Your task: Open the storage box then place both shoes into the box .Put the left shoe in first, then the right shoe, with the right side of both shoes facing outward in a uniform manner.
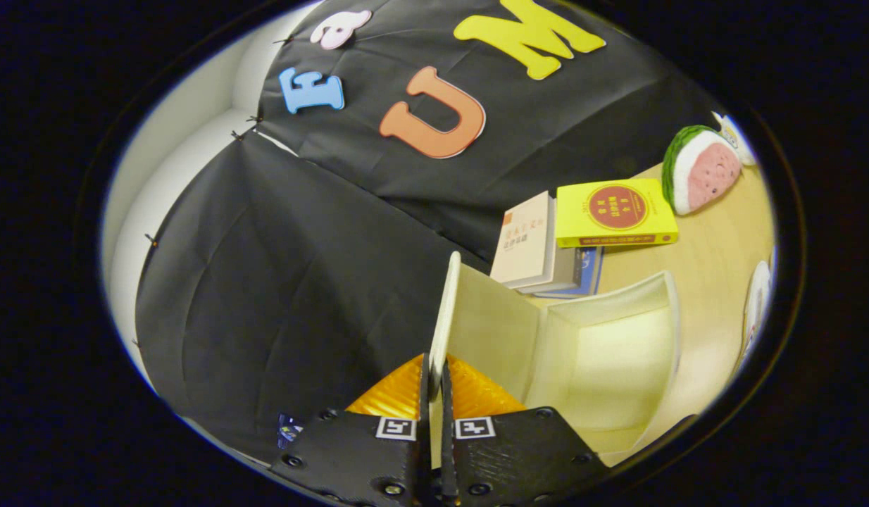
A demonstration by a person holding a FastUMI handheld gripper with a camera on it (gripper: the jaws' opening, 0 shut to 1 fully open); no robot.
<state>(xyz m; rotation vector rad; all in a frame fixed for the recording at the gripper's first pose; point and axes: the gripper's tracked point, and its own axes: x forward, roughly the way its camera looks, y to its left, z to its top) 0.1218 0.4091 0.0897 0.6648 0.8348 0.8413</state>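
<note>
My gripper is shut on the thin cream lid of the storage box, pinching its edge between both fingers. The lid stands raised, edge-on to me, running straight ahead from the fingertips. To its right the box lies open, a pale cream shell with an empty inside. The whole view is tilted, so the wooden table slopes up to the right. No shoes are in sight.
Beyond the box lie a stack of books with a yellow book on top, and further off a watermelon-slice plush. A white object sits to the box's right. Black cloth hangs behind the lid.
</note>
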